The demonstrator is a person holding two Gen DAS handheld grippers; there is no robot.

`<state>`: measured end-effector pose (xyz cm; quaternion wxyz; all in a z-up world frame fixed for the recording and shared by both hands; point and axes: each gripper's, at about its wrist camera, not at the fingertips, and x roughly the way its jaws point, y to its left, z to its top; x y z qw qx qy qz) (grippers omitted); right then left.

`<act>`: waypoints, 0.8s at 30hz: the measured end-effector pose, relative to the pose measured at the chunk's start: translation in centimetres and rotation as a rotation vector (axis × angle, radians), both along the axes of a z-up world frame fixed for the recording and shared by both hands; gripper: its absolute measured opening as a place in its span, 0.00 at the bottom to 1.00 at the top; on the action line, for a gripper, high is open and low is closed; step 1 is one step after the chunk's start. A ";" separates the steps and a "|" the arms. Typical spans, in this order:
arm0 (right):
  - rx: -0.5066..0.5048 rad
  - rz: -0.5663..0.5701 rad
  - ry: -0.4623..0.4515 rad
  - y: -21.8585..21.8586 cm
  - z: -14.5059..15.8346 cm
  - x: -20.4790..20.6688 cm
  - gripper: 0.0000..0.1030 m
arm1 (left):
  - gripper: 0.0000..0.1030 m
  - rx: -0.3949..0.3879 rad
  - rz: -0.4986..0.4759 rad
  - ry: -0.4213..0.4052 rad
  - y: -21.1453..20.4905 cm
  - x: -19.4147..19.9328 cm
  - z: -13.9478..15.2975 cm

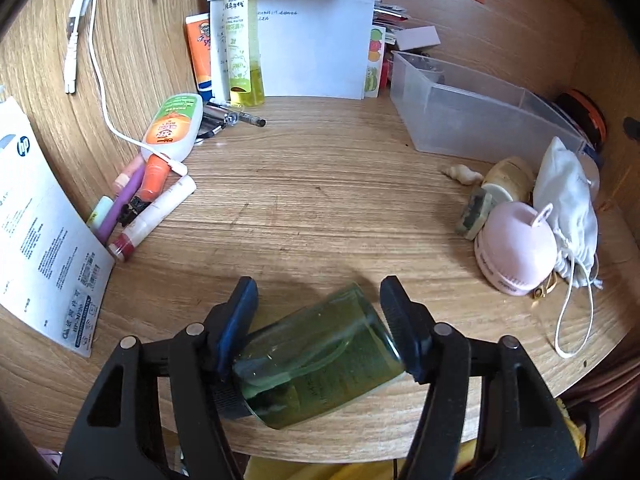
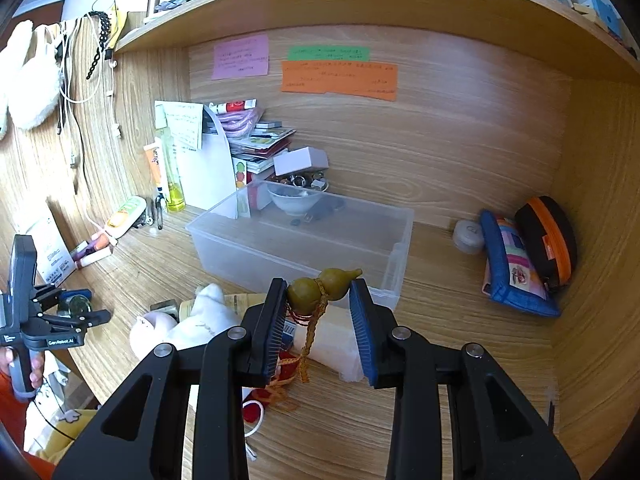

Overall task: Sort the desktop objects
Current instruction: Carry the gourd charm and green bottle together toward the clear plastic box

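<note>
My left gripper (image 1: 318, 312) is shut on a green glass bottle (image 1: 320, 356) with a black cap, held tilted just above the front of the wooden desk (image 1: 320, 208). It also shows at the far left of the right wrist view (image 2: 76, 304). My right gripper (image 2: 318, 300) is shut on a small olive gourd charm (image 2: 320, 286) with an orange cord and red tassel hanging below. It holds the gourd above the near rim of the clear plastic bin (image 2: 300, 240). The bin (image 1: 472, 116) holds a small bowl and little items.
Tubes, pens and a white bottle (image 1: 172, 126) lie at the left by a white cable. A pink round case (image 1: 516, 248), white drawstring pouch (image 1: 568, 208) and small jars sit at the right. A blue pouch (image 2: 512, 264) and black-orange case (image 2: 548, 240) lean in the corner.
</note>
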<state>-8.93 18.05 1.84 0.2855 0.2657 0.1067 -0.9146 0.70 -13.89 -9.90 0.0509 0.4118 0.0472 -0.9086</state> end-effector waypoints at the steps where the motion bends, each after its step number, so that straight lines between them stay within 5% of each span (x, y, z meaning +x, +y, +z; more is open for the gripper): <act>1: -0.002 0.003 -0.002 0.0 0.1 0.0 0.28 | 0.61 0.010 -0.001 0.003 -0.2 -0.2 0.2; 12: -0.004 0.002 0.032 0.3 2.3 -1.1 0.28 | 0.61 0.040 -0.129 0.153 2.4 -2.9 7.2; 24: 0.048 -0.030 0.167 -1.2 8.6 -4.1 0.28 | 0.61 0.080 -0.295 0.233 6.0 -9.3 15.4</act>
